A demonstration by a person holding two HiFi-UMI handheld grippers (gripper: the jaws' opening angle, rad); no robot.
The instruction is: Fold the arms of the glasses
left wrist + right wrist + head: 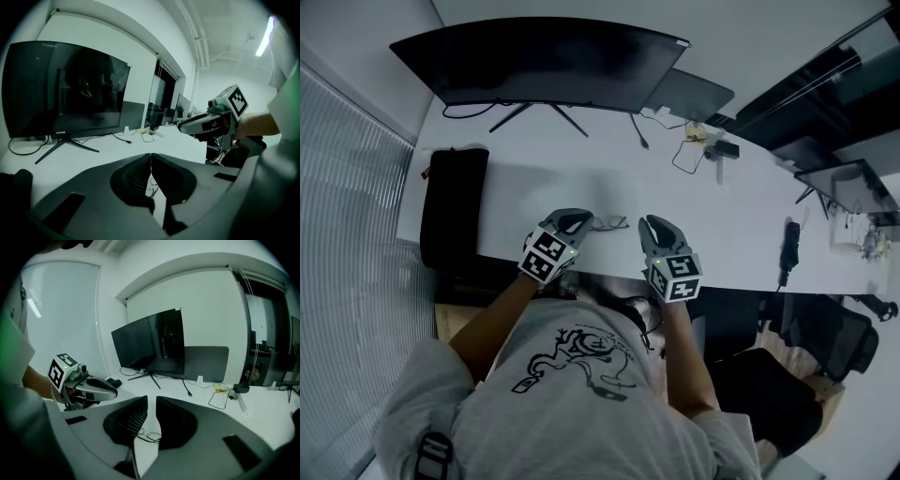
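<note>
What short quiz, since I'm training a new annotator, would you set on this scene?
1. True or false: the left gripper holds the glasses.
2. Fill in: the jaws of the right gripper stand slightly ____.
3. Where are the glasses? A: in the right gripper. B: lying on the white table. C: held by both grippers.
Key: 1 false; 2 apart; 3 B.

Likely an office: a curved monitor (539, 61) on a long white desk (581, 183), window blinds (347, 234) alongside.
</note>
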